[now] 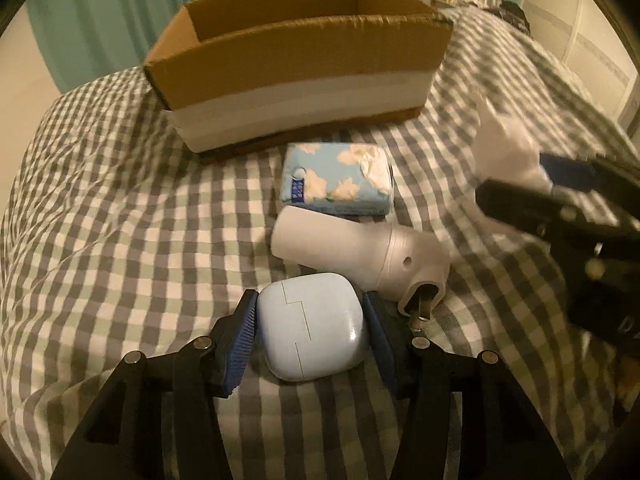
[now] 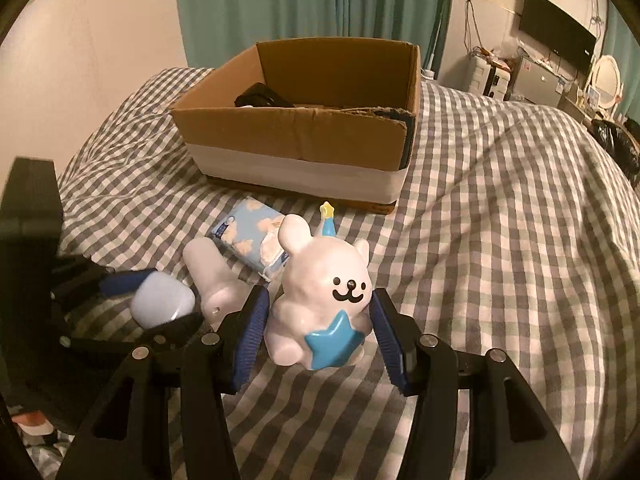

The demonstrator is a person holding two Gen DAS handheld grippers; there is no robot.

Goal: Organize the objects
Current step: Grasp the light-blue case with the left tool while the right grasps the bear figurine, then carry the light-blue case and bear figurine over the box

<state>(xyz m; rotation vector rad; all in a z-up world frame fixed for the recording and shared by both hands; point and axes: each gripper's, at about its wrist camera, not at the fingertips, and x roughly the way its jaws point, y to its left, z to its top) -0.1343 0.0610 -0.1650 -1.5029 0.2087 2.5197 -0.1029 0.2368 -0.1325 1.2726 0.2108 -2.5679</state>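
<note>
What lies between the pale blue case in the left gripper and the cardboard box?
The white bottle on its side, then the tissue pack, seen in the left wrist view.

My left gripper (image 1: pixel 310 326) has its blue ribbed pads on either side of a rounded pale-blue plastic case (image 1: pixel 312 326) resting on the grey-and-white checked bedspread (image 1: pixel 120 200). Just beyond it lies a white cylindrical plastic device (image 1: pixel 356 248) on its side, then a blue cloud-printed tissue pack (image 1: pixel 338 178), then an open brown cardboard box (image 1: pixel 296 68). At right, blurred, my right gripper (image 1: pixel 560 188) holds something white (image 1: pixel 504 148).
</note>
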